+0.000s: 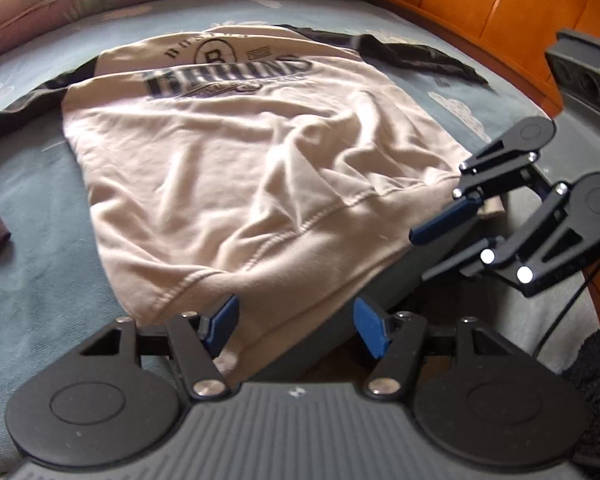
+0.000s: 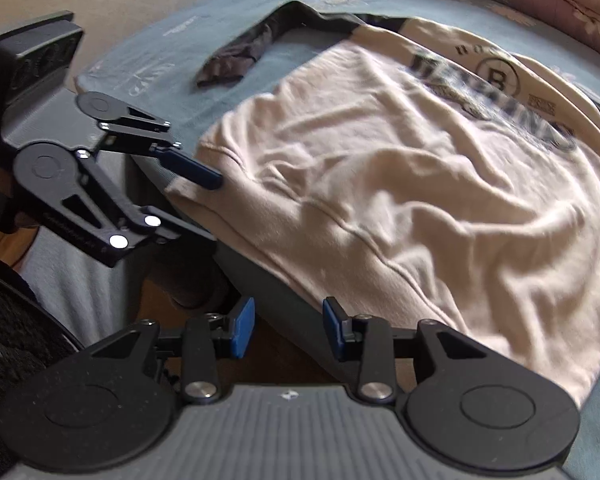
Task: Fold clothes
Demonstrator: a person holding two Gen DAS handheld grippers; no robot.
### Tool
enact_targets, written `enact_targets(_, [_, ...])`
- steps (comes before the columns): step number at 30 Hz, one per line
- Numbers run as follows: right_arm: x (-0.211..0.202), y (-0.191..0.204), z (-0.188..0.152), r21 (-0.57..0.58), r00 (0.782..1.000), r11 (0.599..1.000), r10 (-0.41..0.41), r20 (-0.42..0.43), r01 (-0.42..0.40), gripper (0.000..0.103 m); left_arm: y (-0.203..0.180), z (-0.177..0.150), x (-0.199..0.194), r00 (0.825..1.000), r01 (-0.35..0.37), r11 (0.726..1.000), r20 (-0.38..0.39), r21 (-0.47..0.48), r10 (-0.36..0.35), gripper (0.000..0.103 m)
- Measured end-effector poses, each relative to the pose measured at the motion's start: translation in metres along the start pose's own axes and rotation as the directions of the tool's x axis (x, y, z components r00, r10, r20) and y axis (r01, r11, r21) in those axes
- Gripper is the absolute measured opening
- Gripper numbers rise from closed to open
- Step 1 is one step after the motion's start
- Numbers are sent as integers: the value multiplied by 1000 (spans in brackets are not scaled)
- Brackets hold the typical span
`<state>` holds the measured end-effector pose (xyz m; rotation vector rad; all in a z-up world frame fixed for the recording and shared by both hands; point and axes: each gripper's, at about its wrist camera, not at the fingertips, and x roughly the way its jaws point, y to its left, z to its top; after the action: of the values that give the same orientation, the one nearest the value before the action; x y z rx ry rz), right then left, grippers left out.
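While both grippers sit at the sweatshirt hem, its length runs away toward the collar.
Left gripper straddles the hem, fingers spread; right gripper fingers spread just short of it.

Blue floral bedsheet, pink quilt, wooden headboard.

"BRUINS", circled "B" on sweatshirt

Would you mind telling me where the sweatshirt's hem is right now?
The hem hangs over the near edge of the bed, between the open left gripper and right gripper.
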<state>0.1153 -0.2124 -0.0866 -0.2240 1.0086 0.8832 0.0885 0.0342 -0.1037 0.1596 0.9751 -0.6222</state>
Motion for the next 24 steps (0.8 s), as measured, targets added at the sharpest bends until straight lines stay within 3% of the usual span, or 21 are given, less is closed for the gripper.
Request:
enact_targets(11, [37,0,32,60,996,995,79,36,-81,43,9,-5,-4,999,-32,999,-1,15,32,65])
enact_targets(18, [18,-14,28,61,997,998,31,65,-35,43,11,-7,-2,1000,-30,999,-6,24,30,65])
enact_targets(21, [15,3,23,-74,999,997,30,40,-27,33,11,-9,-1,1000,-30,999,-8,27,30,65])
enact_targets(24, [24,26,16,-239,999,971,-35,-12,31,32,13,-12,-1,998,-52,997,-15,57,53,66])
